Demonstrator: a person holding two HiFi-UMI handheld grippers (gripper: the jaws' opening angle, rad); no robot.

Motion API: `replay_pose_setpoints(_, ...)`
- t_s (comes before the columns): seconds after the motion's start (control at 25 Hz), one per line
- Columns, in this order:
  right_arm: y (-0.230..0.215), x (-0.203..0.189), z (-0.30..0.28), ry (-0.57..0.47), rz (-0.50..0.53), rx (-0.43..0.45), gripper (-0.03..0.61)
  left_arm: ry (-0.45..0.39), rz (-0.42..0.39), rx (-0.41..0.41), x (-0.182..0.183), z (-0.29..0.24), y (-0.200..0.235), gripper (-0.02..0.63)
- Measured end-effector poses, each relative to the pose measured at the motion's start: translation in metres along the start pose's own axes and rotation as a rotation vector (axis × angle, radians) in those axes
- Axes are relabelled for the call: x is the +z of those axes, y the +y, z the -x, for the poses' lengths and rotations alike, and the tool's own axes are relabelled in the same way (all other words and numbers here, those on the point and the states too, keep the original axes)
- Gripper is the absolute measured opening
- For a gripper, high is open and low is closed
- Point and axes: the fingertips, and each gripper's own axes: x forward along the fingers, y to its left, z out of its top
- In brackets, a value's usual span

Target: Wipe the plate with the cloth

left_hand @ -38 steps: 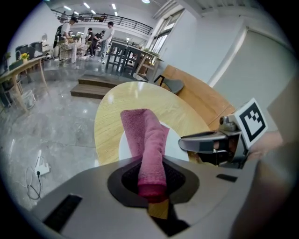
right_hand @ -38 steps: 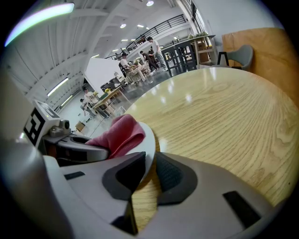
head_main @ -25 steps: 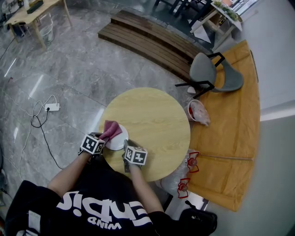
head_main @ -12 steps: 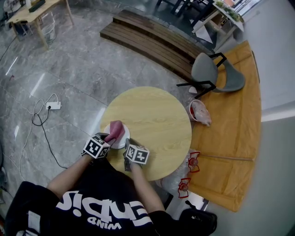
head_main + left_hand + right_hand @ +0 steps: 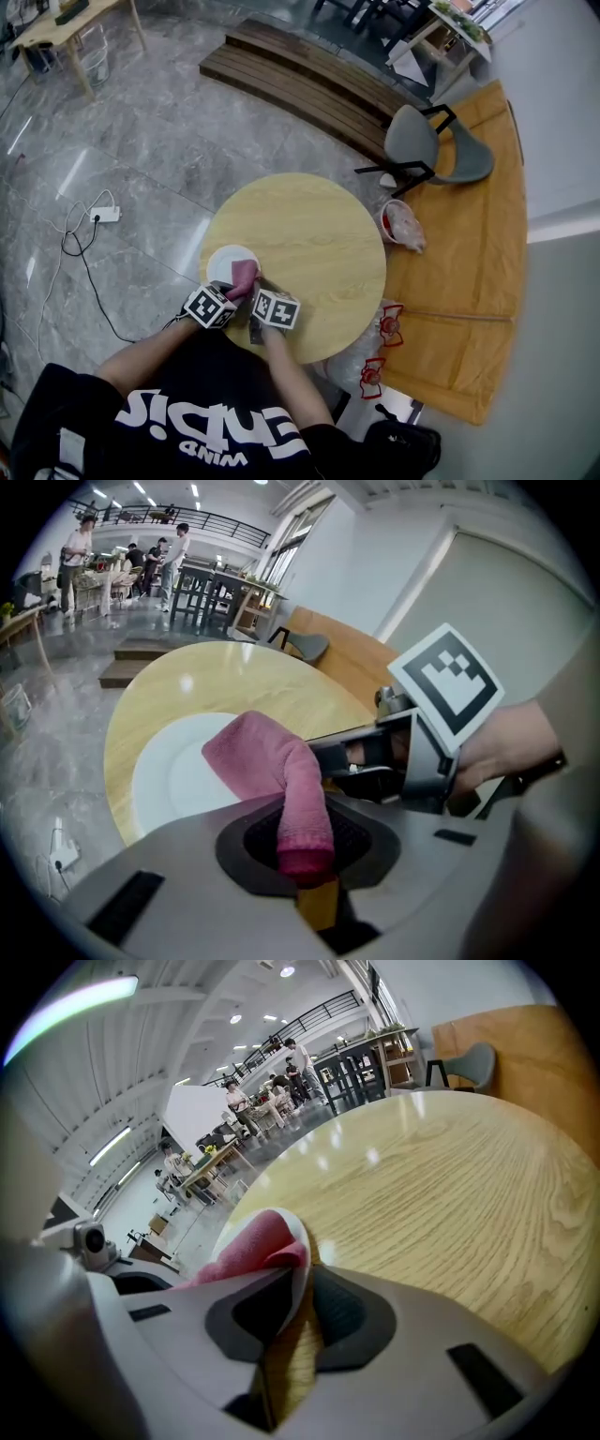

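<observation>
On the round wooden table [image 5: 319, 234], a white plate [image 5: 221, 262] at its lower-left edge is clamped by the rim in the right gripper's [image 5: 298, 1299] jaws. The pink cloth [image 5: 267, 761], pinched in the left gripper's [image 5: 305, 850] jaws, is laid on it.

Left gripper [image 5: 236, 291] slid rightward, cloth [image 5: 246, 276] dragged across plate [image 5: 222, 262] — nearer right gripper [image 5: 258, 285]

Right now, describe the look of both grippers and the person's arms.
The left gripper and the right gripper have pale grey moulded bodies with dark pads inside the jaws. Each carries a cube of black-and-white square markers. The person wears a black short-sleeved T-shirt with white lettering.
</observation>
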Motion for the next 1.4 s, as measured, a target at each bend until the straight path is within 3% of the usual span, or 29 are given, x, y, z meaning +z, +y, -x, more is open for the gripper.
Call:
replay_pose_setpoints(0.36, 0.0, 0.0, 0.001, 0.054, 0.092, -0.026, 0.08, -0.003, 0.043, -0.004, -0.008, -0.015, 0.008, 0.051)
replay_pose_setpoints(1.0, 0.002, -0.002, 0.001, 0.061, 0.083, -0.018, 0.08, -0.02, 0.073, 0.013, -0.009, -0.004, 0.02, 0.051)
replay_pose_setpoints(1.4, 0.005, 0.0, 0.001, 0.057, 0.066, -0.01, 0.081, -0.047, 0.16, 0.051, -0.013, 0.01, 0.046, 0.051)
